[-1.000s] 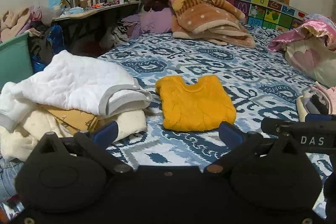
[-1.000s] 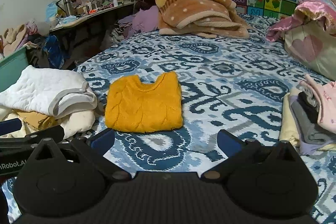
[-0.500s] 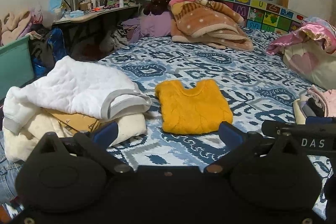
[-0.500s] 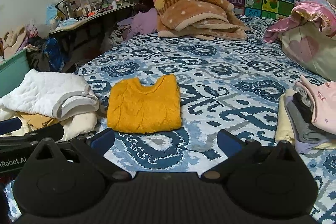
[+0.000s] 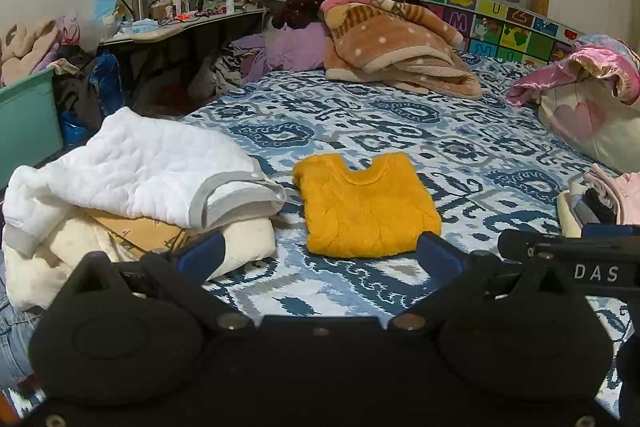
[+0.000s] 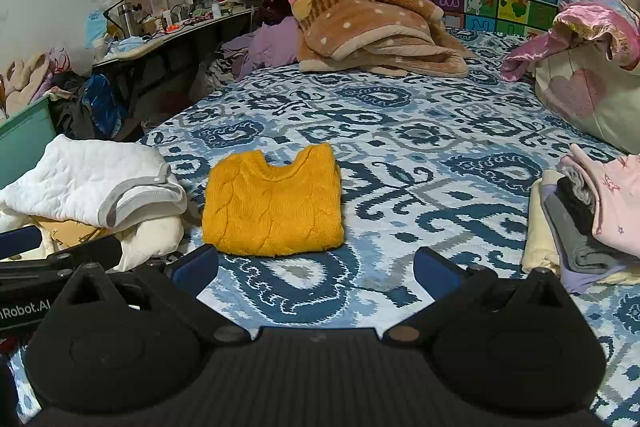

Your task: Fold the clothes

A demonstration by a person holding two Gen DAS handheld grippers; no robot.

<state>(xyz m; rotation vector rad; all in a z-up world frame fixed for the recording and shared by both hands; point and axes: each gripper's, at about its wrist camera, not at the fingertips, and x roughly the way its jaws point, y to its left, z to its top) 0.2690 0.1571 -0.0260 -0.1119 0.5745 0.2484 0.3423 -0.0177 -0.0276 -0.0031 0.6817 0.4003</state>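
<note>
Jaws were held wide apart and empty on both the left gripper (image 5: 320, 259) and right gripper (image 6: 316, 267), above the bedspread (image 6: 420, 163); a folded yellow sweater (image 6: 272, 203) was seen just ahead of them, an unfolded pile (image 5: 132, 187) left of it, a folded stack (image 6: 588, 219) to the right

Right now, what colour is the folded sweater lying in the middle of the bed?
Mustard yellow, cable-knit sweater; clearest in the right wrist view.
</note>
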